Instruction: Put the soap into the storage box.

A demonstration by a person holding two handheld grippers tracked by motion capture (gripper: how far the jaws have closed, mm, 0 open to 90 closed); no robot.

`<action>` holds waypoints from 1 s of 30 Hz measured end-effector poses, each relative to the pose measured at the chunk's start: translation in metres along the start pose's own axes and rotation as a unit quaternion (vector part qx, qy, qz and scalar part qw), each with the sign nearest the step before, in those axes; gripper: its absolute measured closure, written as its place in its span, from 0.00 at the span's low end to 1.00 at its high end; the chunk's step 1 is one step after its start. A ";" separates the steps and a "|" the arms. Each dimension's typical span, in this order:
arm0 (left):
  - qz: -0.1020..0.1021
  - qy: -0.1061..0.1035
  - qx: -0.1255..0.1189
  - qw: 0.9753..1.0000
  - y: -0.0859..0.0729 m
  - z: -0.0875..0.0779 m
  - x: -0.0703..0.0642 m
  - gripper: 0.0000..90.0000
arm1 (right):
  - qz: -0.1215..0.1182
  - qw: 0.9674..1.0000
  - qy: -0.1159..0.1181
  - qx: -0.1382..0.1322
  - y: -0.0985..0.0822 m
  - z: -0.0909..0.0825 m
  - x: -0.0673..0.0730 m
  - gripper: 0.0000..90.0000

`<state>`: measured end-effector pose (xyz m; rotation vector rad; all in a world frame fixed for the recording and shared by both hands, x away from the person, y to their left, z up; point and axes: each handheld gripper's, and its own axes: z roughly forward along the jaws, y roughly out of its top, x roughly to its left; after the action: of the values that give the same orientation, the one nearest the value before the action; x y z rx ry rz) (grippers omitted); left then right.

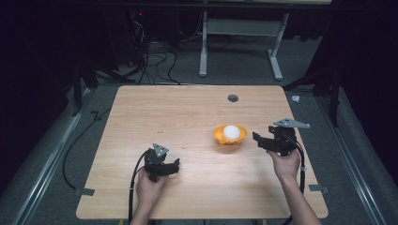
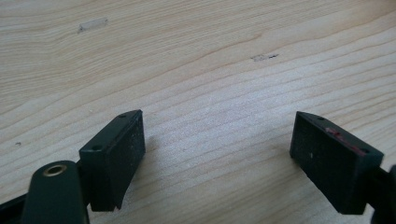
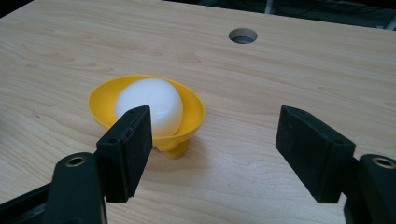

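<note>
Your right gripper [image 3: 212,140], jaws apart and empty, hovers just right of the yellow egg cup [image 3: 191,109]; a clumsy nudge could topple its white egg [image 3: 149,105]. Your left gripper [image 2: 219,149] rests open.

egg [image 1: 230,131] in cup [image 1: 219,136] | cup on table [image 1: 187,117], right of centre | hole [image 1: 233,98] behind cup | right gripper [image 1: 261,140] just right of cup | left gripper [image 1: 174,165] front-left, well apart

Your left gripper [image 2: 217,140]: jaws spread wide, nothing between them | under it: bare wooden table [image 2: 196,60], close | table marks: small dark scuff [image 2: 264,57]; pale scrap [image 2: 92,24] farther off
</note>
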<state>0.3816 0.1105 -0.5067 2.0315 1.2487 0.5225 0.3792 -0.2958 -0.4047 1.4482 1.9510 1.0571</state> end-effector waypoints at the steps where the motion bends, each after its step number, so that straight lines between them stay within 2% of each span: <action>1: 0.000 0.000 0.000 1.000 0.000 0.000 0.000 0.20 | 0.002 1.000 0.000 -0.001 -0.001 -0.001 0.000 0.31; 19: 0.000 0.000 0.000 1.000 0.000 0.000 0.000 0.20 | 0.005 1.000 0.001 -0.011 -0.010 -0.016 -0.001 0.32; 30: 0.000 0.000 0.000 1.000 0.000 0.000 0.000 0.20 | 0.017 1.000 0.003 -0.023 -0.019 -0.027 -0.004 0.32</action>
<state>0.3816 0.1105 -0.5067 2.0317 1.2484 0.5222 0.3489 -0.3103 -0.4046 1.4597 1.8991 1.1145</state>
